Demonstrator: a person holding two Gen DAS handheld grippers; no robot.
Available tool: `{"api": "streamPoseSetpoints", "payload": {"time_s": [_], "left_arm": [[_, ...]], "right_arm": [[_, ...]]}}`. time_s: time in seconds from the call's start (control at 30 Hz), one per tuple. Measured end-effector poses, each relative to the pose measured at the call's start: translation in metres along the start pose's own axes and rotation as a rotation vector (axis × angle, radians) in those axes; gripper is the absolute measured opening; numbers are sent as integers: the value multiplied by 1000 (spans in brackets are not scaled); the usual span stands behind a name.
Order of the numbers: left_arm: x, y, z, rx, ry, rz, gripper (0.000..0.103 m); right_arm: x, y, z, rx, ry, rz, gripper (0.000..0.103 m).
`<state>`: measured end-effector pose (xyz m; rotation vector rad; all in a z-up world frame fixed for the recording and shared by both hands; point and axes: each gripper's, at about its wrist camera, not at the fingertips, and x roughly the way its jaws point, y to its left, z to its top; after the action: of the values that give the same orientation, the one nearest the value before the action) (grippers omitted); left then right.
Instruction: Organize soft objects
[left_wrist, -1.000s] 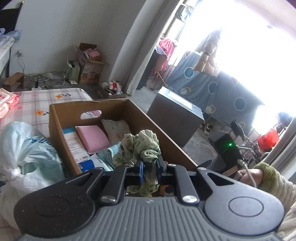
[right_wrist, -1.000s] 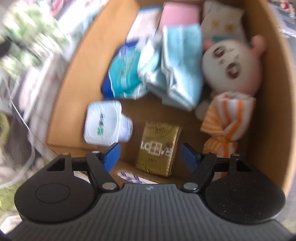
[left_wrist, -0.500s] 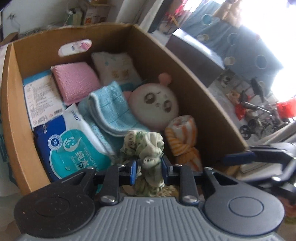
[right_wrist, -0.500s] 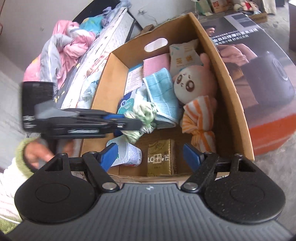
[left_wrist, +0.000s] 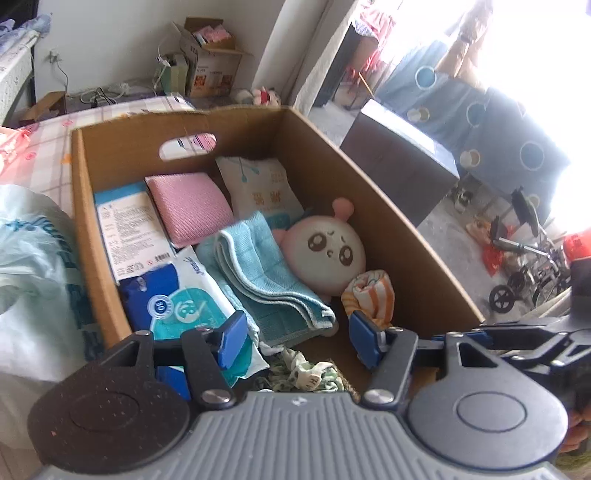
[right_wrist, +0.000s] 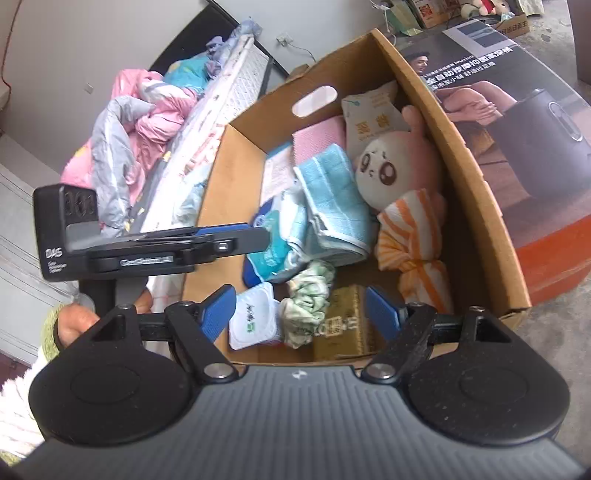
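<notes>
A cardboard box holds soft things: a green patterned cloth lying loose near its front, a folded blue towel, a round plush doll, an orange striped cloth, a pink pad and wipe packs. My left gripper is open and empty just above the green cloth; it shows side-on in the right wrist view. My right gripper is open and empty over the box's front edge.
A gold packet and a white pack lie at the box's front. A plastic bag lies left of the box on the bed. A large printed carton stands right of it. Bedding is piled behind.
My left gripper carried the green cloth over the box, lowered it, then opened; the cloth now lies in the box. My right gripper pulled back from inside the box to its front edge.
</notes>
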<state>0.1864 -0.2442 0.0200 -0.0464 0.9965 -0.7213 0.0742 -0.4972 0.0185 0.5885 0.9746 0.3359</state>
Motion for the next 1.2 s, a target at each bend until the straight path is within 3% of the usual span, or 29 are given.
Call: {"api": "streamPoseSetpoints", "payload": {"time_s": [0.3, 0.43, 0.6, 0.73, 0.97, 1.2], "left_arm": [[-77, 12, -22, -12, -136, -20, 86], [-107, 21, -41, -16, -191, 4, 91], [-135, 26, -74, 11, -249, 133, 99], [-152, 29, -102, 24, -308, 262, 103], [-165, 36, -129, -67, -289, 463, 103], [-174, 38, -151, -104, -276, 602, 103]], "right_arm": [[1, 12, -1, 32, -28, 47, 78], [-1, 19, -6, 41, -64, 37, 78], [-2, 27, -14, 76, -96, 55, 80], [-8, 45, -26, 63, -197, 33, 89], [-9, 86, -55, -19, -398, -112, 102], [2, 121, -76, -134, -424, -286, 102]]}}
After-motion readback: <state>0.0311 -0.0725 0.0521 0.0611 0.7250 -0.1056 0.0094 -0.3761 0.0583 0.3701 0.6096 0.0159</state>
